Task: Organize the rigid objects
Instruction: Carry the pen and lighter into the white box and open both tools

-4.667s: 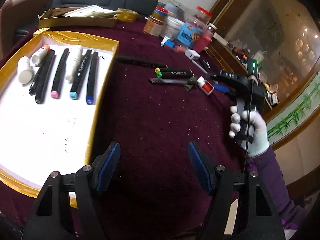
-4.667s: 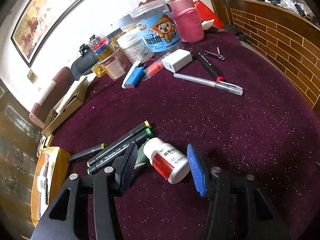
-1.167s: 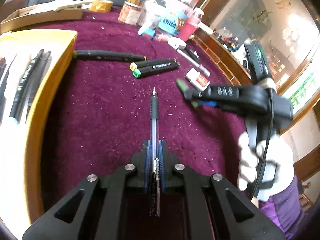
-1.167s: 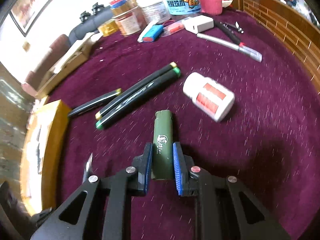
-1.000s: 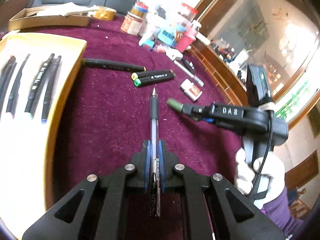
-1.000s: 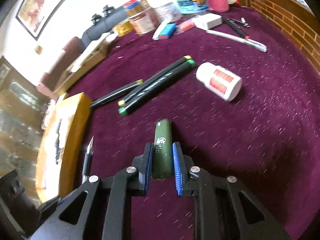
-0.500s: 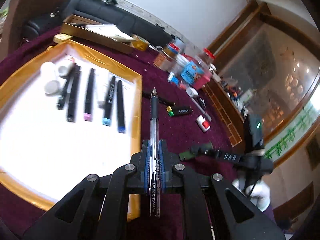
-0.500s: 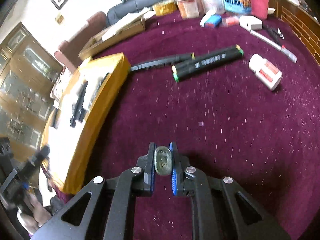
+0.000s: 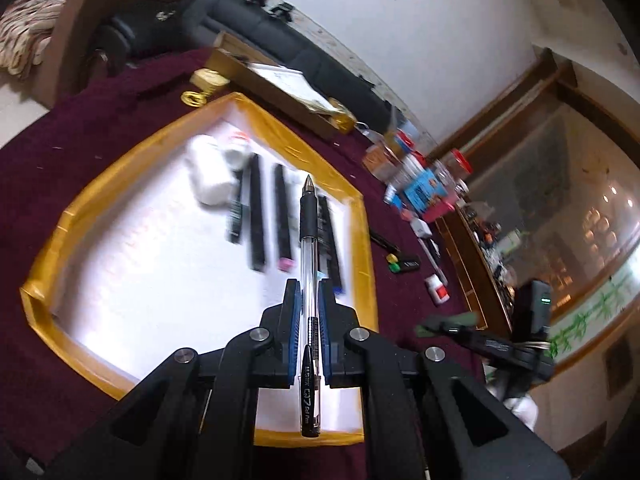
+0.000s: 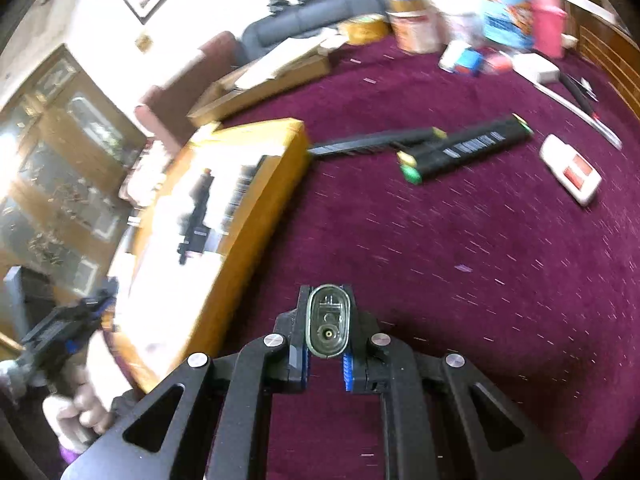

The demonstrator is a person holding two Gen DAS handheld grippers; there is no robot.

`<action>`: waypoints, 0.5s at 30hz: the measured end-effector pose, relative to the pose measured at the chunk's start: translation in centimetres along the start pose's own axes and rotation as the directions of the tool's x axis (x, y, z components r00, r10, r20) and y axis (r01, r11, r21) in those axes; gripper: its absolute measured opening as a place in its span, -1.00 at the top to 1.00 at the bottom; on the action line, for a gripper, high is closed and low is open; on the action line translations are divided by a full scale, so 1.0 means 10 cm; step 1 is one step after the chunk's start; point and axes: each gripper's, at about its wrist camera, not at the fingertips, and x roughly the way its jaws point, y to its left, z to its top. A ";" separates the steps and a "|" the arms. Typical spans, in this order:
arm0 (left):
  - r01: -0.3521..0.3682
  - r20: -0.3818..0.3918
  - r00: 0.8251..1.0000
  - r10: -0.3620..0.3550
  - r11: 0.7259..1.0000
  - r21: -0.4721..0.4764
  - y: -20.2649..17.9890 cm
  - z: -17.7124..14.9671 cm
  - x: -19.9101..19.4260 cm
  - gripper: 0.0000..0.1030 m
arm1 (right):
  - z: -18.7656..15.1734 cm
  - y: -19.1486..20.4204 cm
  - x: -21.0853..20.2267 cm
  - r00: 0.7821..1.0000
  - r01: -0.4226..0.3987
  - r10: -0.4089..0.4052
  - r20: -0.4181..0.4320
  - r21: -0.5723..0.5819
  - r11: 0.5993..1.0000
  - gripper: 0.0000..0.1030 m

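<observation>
The left gripper (image 9: 309,300) pinches a clear-barrelled black gel pen (image 9: 309,248), its long axis running forward along the fingers, tip over the far right part of the gold-rimmed white tray (image 9: 362,240), parallel to the black markers (image 9: 256,216) lying there. The right gripper (image 10: 326,334) clamps an olive-green lighter (image 10: 328,320) end-on over the maroon tablecloth (image 10: 460,260), just beside the tray's right edge, so the left hand looks nearer to setting down.

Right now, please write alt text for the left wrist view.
The left hand-held gripper is shut on a clear gel pen, tip forward, above a gold-rimmed white tray holding a row of markers on a maroon tablecloth.
</observation>
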 end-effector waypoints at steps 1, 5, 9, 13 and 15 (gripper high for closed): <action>-0.011 0.000 1.000 0.011 1.000 -0.007 0.05 0.03 -0.01 0.87 | 0.03 0.10 0.00 1.000 -0.025 0.025 -0.004 -0.014 1.000 0.79; -0.066 -0.012 0.998 0.065 0.997 -0.044 0.27 0.15 0.00 0.87 | 0.12 0.58 0.12 0.990 -0.129 0.124 -0.071 -0.083 0.988 0.78; -0.124 -0.025 0.992 0.122 0.990 -0.062 0.42 0.25 0.07 0.87 | 0.11 1.07 0.48 0.964 -0.205 0.175 -0.199 -0.142 0.968 0.78; -0.161 -0.033 0.987 0.159 0.985 -0.061 0.47 0.30 0.11 0.87 | 0.05 1.46 0.86 0.938 -0.227 0.161 -0.306 -0.194 0.954 0.78; -0.165 -0.028 0.986 0.164 0.985 -0.056 0.48 0.31 0.11 0.87 | 0.02 1.59 1.04 0.918 -0.244 0.159 -0.363 -0.201 0.949 0.78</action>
